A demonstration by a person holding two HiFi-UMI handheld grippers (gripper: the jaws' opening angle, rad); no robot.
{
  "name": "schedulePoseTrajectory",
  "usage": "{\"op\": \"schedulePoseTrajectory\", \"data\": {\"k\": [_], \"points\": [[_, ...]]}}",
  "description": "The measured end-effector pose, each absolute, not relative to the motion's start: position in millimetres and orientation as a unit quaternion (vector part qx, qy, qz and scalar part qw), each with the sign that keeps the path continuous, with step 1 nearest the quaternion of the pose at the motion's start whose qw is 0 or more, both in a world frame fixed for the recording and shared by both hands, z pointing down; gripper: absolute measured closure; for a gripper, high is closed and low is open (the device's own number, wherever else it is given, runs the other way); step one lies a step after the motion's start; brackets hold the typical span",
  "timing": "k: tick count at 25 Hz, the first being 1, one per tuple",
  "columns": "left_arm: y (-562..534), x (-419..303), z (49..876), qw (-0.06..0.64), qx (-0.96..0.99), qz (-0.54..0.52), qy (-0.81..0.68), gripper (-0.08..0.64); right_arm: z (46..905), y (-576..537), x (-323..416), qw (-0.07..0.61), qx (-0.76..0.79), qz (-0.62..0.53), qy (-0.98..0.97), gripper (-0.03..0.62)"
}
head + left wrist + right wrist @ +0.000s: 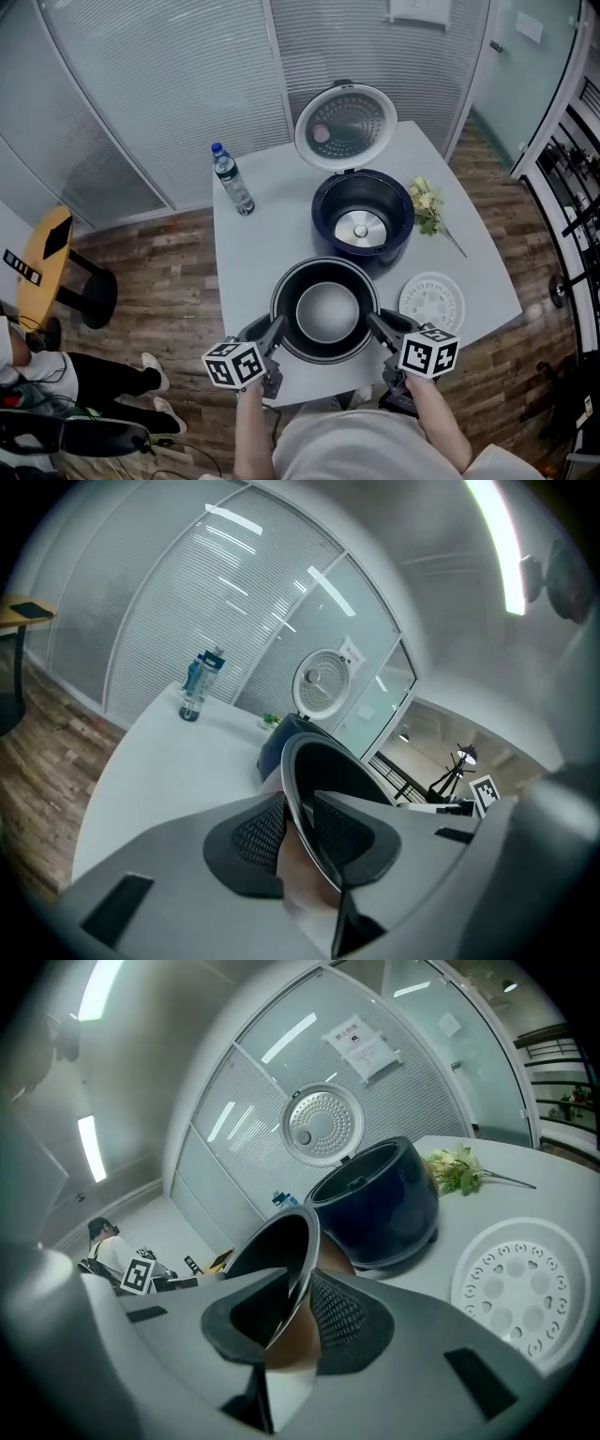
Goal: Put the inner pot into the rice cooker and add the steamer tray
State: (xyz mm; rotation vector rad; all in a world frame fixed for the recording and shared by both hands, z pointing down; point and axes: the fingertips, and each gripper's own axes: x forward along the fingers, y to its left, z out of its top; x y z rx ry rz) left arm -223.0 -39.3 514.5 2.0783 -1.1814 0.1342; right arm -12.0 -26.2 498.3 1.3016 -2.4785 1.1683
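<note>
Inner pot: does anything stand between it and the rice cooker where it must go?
Nothing visible does. Only table lies between the pot and the cooker, whose lid is up and whose inside is empty. The tray lies off to the right.

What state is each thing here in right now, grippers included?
Rice cooker, lid open, no pot inside.
Inner pot, empty, gripped at two sides of its rim.
Steamer tray, lying flat on the table.
Water bottle, upright, capped.
Left gripper, shut on the pot rim.
Right gripper, shut on the pot rim.
</note>
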Motion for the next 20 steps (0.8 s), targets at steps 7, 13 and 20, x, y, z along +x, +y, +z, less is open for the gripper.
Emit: {"op": "schedulePoseTrajectory", "data": {"k": [7, 13, 20], "points": [[-41, -235, 484, 0.344, 0.811, 0.025, -0.473, 0.468, 469, -34, -23, 0.044, 0.419, 0.356, -0.834, 0.508], [-49, -245, 457, 0.335, 0.813, -0.008, -0.477, 0.468, 435, -45, -32, 0.003, 0.406, 0.347, -0.845, 0.515], [-63, -254, 424, 0.302, 0.824, -0.026, -0.479, 0.471, 411, -58, -40, -0.019, 0.401, 0.33, -0.854, 0.515]]}}
